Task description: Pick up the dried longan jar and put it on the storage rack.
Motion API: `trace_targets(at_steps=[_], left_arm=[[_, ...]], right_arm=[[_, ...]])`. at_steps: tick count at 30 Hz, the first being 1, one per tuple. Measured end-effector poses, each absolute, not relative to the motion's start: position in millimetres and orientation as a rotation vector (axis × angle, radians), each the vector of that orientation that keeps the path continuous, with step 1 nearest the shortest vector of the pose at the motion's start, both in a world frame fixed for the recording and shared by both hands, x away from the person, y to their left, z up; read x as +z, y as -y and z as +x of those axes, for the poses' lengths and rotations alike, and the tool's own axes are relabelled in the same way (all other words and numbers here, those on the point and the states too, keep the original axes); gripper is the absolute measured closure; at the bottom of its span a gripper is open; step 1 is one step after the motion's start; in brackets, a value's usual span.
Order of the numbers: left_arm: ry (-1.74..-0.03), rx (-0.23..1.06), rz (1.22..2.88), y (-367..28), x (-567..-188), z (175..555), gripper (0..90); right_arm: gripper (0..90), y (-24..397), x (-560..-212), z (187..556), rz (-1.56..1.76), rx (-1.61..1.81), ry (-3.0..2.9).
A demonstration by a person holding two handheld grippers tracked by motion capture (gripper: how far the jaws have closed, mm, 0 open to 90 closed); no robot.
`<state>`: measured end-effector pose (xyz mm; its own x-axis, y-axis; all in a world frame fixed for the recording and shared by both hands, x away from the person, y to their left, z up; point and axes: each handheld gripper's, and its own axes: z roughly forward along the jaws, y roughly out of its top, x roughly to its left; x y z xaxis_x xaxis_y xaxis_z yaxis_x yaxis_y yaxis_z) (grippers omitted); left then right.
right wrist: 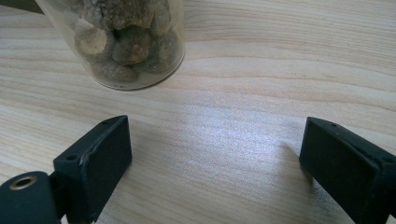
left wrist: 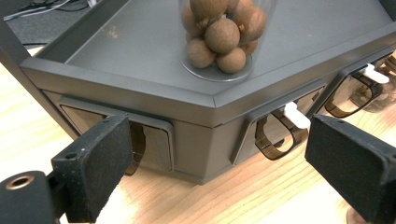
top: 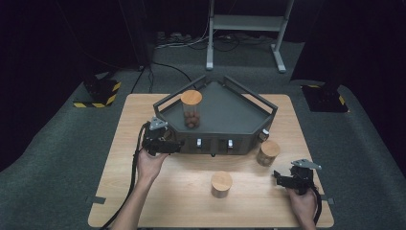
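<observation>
Left gripper (top: 173,145) is sitting with jaws wide and empty, right at the near left corner of the grey tray (top: 225,115); the jar of brown balls (left wrist: 223,35) is standing on the tray just beyond. Right gripper (top: 277,178) is gaping wide too, nothing in it, with a jar (right wrist: 126,42) standing on the surface just past its jaws.

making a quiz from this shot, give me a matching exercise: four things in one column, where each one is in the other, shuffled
Things:
1. jar of round brown balls
2. short jar nearest the person
3. left tool
4. right tool

Places:
A. on the bare wood at the table's right, jaws apart and empty
B. at the grey tray's front left corner
C. standing on the grey tray
D. on the table in front of the tray, between the two hands

Pairs: 1-C, 2-D, 3-B, 4-A
</observation>
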<state>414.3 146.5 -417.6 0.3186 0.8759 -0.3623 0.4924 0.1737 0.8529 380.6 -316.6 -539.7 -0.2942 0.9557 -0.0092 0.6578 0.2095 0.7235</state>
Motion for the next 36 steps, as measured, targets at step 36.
trace_targets(at_steps=[36], left_arm=[[-1.359, 0.413, 1.469, -151.8, -441.6, 400.4, 7.8]], right_arm=[[8.8, 316.7, -539.7, 380.6, 1.492, 0.859, -2.03]])
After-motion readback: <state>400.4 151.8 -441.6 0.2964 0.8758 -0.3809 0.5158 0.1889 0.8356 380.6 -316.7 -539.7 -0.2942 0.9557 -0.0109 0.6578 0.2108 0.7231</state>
